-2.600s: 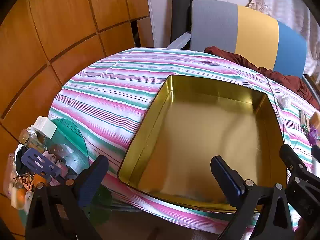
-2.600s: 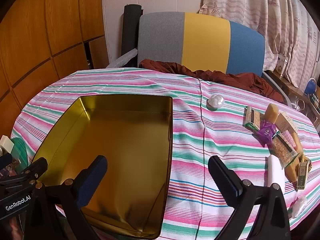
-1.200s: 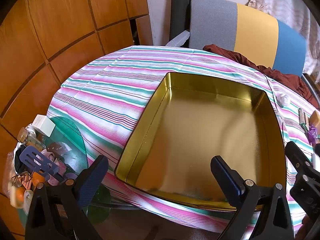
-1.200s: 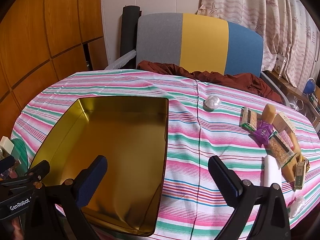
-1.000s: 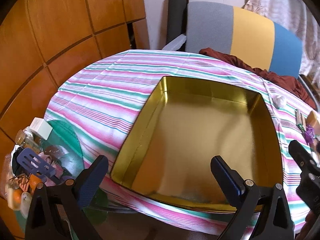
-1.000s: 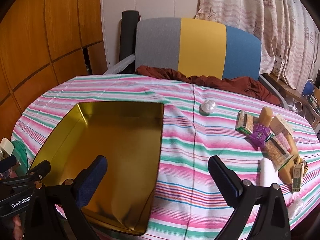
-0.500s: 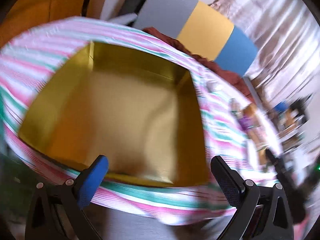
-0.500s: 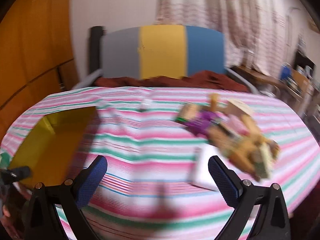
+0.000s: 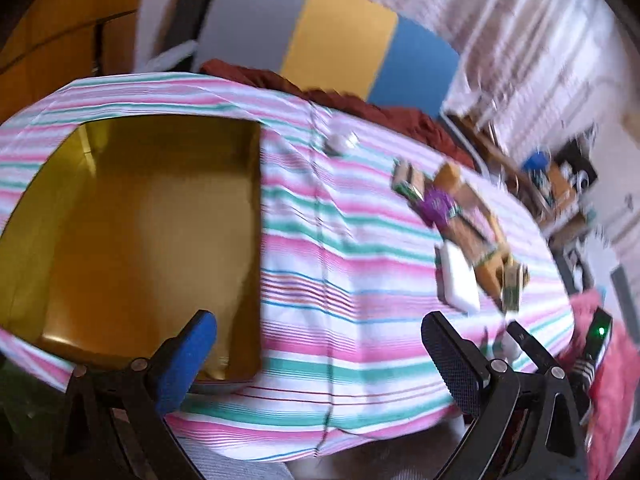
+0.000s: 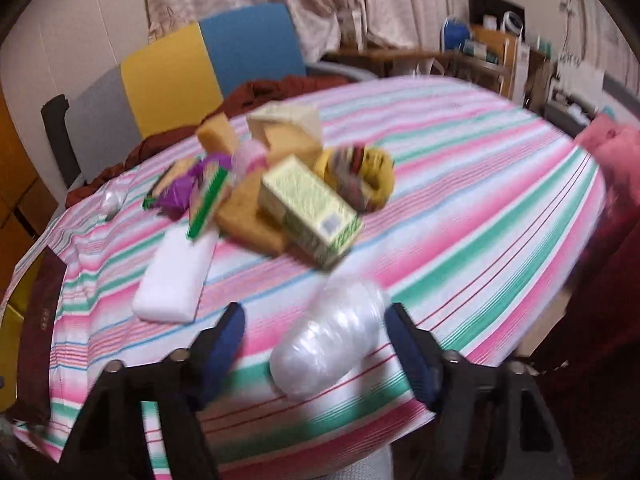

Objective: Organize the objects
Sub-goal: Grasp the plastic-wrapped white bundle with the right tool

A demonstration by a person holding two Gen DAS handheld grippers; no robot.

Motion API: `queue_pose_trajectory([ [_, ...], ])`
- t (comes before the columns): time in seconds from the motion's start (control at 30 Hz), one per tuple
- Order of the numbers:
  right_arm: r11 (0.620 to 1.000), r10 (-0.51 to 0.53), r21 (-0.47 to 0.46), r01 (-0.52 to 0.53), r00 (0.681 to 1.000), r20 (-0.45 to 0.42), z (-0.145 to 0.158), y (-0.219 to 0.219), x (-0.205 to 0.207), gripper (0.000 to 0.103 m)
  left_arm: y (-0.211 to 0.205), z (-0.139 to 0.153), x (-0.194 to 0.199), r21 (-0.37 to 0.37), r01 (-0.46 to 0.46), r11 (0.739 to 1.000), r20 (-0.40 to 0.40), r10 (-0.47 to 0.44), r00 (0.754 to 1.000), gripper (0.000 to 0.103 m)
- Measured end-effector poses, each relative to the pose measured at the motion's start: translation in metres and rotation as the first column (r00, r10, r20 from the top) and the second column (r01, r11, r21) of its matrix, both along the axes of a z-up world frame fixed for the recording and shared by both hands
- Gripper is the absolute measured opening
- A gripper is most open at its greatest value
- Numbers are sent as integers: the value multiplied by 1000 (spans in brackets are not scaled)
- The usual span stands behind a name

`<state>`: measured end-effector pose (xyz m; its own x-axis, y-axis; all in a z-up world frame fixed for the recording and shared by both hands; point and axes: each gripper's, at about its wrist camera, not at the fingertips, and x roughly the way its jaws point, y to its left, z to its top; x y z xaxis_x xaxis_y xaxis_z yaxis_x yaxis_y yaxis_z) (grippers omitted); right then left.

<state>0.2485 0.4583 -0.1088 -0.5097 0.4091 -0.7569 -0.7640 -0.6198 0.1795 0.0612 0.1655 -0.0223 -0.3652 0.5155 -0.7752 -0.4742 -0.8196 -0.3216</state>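
The plastic-wrapped bundle (image 10: 332,344) lies at the tabletop's near edge between the spread fingers of the right gripper (image 10: 316,344), its long axis pointing away, while the left gripper (image 9: 320,356), also spread, is farther.

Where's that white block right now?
In the right wrist view the white block lies flat on the striped tablecloth, left of the clear plastic bundle and just in front of the heap of packets.

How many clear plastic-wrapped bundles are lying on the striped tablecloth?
2. One wrapped bundle lies at the near edge between the open jaws of the right gripper; a smaller one lies at the far left, beyond the pile. Others may be hidden.
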Motion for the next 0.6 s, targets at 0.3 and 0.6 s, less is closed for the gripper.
queue_pose_trajectory([
  [0.3, 999, 36, -27, -38, 998, -57, -16, 3, 8, 39, 86, -12, 14, -45, 175, 983, 6, -175, 985, 103],
  [0.6, 998, 50, -21, -51, 997, -57, -17, 2, 7, 39, 192, -40, 17, -114, 352, 929, 21, -352, 936, 103],
])
